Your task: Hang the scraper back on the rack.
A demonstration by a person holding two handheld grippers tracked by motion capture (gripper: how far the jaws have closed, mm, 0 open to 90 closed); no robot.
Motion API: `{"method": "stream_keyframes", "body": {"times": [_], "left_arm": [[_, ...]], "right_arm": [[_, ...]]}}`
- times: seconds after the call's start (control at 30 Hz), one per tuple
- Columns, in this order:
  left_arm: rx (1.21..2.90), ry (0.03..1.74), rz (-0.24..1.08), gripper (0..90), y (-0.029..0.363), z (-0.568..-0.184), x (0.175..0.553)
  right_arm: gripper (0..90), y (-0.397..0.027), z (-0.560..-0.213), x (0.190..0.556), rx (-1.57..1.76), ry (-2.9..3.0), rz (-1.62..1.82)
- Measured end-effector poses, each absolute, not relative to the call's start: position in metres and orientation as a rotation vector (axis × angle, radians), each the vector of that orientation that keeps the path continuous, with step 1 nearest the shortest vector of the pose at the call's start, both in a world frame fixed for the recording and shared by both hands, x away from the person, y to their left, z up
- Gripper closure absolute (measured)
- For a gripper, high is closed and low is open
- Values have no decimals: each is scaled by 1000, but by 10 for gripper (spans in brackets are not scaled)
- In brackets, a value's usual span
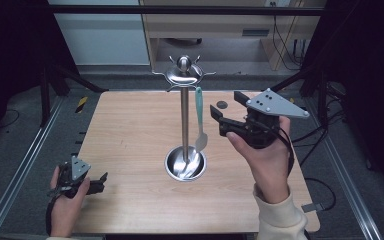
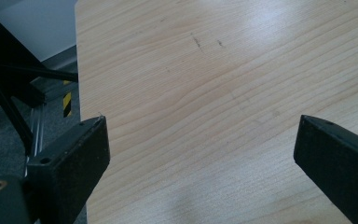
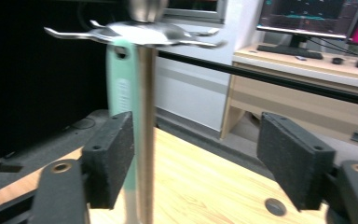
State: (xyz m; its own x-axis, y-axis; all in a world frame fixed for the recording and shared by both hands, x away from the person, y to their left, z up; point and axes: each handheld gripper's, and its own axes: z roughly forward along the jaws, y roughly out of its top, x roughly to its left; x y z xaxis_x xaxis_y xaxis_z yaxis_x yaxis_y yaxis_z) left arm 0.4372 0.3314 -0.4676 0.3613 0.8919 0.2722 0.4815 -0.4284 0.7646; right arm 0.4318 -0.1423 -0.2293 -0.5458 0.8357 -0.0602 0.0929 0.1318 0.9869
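Hanging spoon released, right claw beside the rack

Left claw: rests at the near left corner of the worktop, jaws wide, nothing between them; well apart from the work.

Utensil rack: steel pole rising from a round dish base at the worktop's middle, hooks fanned out at the top.

Spoon: mint-green handle, hung by its eyelet from a hook on the rack's right side, bowl dangling just above the base.

Right claw: just right of the spoon at handle height, jaws spread wide and empty; in the right gripper view the handle stands by one pad.

Risks, judged: a sideways pull-out could catch the handle and swing the spoon off its hook; a knock on the pole could rock the rack and shake it loose. A straight backward retreat looks safest.
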Motion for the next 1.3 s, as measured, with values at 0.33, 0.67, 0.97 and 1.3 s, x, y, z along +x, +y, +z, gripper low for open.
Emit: {"method": "stream_keyframes", "body": {"times": [0.33,0.67,0.97,1.3], "left_arm": [[2055,1181,921,31,331,-468,438],[2056,1178,921,30,330,-468,438],[2056,1184,921,30,330,-468,438],[2056,1186,924,30,331,-468,437]], "right_arm": [[78,-170,-237,445,974,1712,1398],[65,-186,-247,453,1016,1691,1381],[92,-198,-264,462,1059,1693,1290],[102,-207,-301,475,1137,1695,1254]]}}
